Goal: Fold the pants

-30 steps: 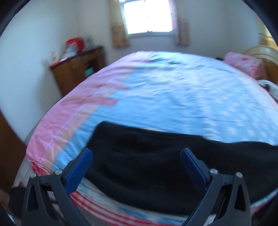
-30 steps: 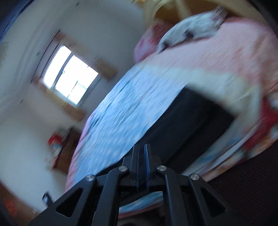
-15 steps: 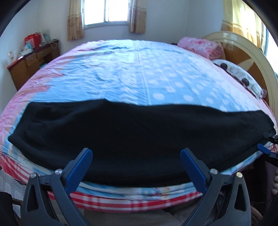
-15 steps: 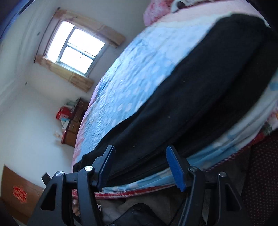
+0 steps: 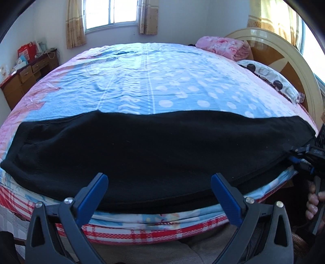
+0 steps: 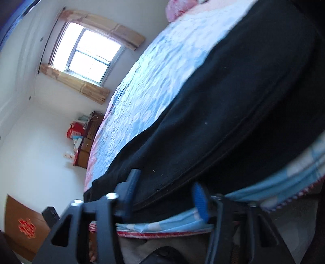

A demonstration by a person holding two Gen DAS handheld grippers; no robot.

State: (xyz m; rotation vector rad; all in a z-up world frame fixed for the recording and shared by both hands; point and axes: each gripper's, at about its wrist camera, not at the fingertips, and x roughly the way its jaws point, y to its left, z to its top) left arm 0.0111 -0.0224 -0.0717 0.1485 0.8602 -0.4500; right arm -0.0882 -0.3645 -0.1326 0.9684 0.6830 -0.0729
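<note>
The black pants [image 5: 154, 146] lie flat across the near edge of the bed [image 5: 154, 81], stretched from one side to the other, with the lower hem close to the border of the mattress. The bed is covered with a blue sheet with white dots [image 5: 182, 95], pink along its sides. At the right end there is a cream headboard [image 5: 292, 67], a folded pink blanket [image 5: 221, 47] and a spotted pillow [image 5: 270, 77]. A window [image 5: 110, 13] with beige curtains is in the far wall, and a wooden dresser [image 5: 22, 79] with boxes stands in the left corner.

The left gripper [image 5: 159, 189] hangs in front of the pants, its jaws wide and holding nothing. The right gripper [image 6: 165, 193] is at the end of the pants, jaws apart on either side of the edge of the cloth, not closed on it.
</note>
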